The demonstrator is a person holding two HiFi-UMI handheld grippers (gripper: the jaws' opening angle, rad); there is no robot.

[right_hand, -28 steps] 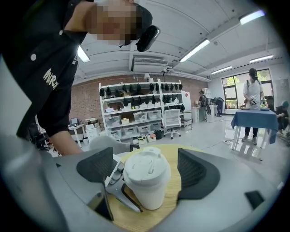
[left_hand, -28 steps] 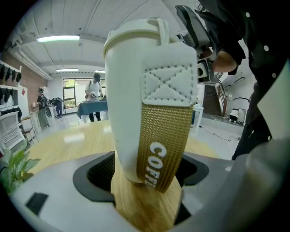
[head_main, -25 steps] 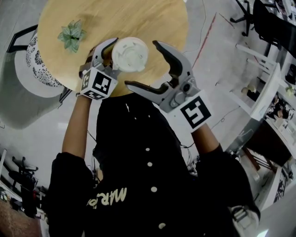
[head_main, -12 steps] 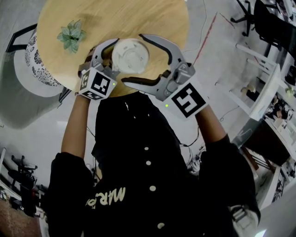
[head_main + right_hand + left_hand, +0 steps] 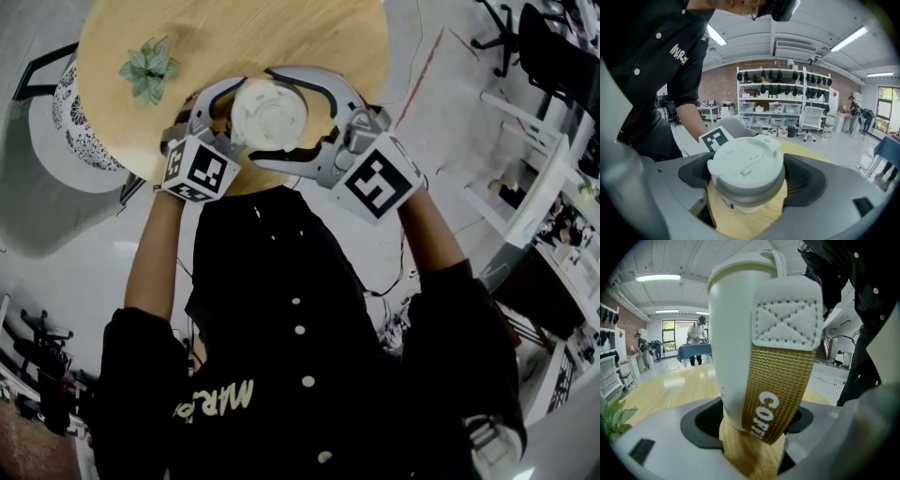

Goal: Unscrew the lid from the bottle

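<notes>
A white bottle (image 5: pixel 736 333) with a gold woven strap (image 5: pixel 780 390) stands upright between the jaws of my left gripper (image 5: pixel 754 420), whose pads press on its lower body. In the head view the left gripper (image 5: pixel 234 114) holds the bottle over the near edge of the round wooden table (image 5: pixel 234 37). The white lid (image 5: pixel 269 111) faces up. My right gripper (image 5: pixel 262 114) has its curved fingers on both sides of the lid. Seen from the right gripper view, the lid (image 5: pixel 745 164) sits between the dark pads of the right gripper (image 5: pixel 750 180) with a narrow gap showing.
A small green plant (image 5: pixel 147 67) stands on the table at the far left. A white patterned chair (image 5: pixel 75 131) is beside the table on the left. Desks and office chairs (image 5: pixel 525 37) lie to the right. People stand far back in the room.
My right gripper has moved left and lower and has rolled, so its jaws now surround the lid instead of standing beside it. The left gripper and bottle have stayed put.
</notes>
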